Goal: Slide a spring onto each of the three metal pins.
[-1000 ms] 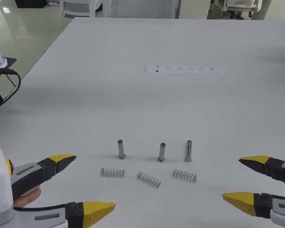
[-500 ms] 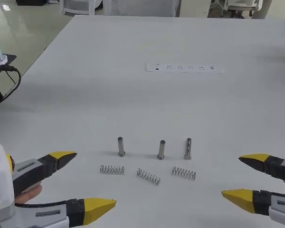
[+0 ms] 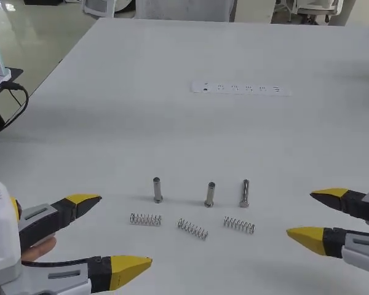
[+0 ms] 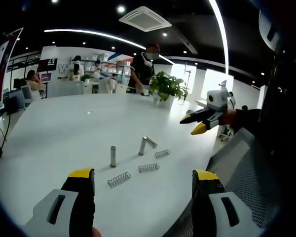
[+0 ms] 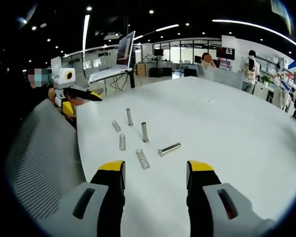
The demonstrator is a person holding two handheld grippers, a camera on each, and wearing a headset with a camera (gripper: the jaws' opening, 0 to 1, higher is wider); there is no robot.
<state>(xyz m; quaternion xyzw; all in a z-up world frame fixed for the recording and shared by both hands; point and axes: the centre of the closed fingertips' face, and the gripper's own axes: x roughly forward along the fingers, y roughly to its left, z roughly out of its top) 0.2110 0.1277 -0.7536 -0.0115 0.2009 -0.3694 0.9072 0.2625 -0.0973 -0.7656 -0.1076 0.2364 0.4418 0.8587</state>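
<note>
Right tongs (image 3: 299, 214) narrowed slightly; pins (image 3: 210, 194) bare, springs (image 3: 192, 230) loose

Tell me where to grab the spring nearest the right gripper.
Grip the spring across its coils near one end, coming down from above with the right gripper. It lies flat on the table, lengthwise left to right in the head view, and holding one end probably leaves the other open.

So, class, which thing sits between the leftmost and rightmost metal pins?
The middle pin, upright, between the left pin and the right pin, in the head view.
</note>
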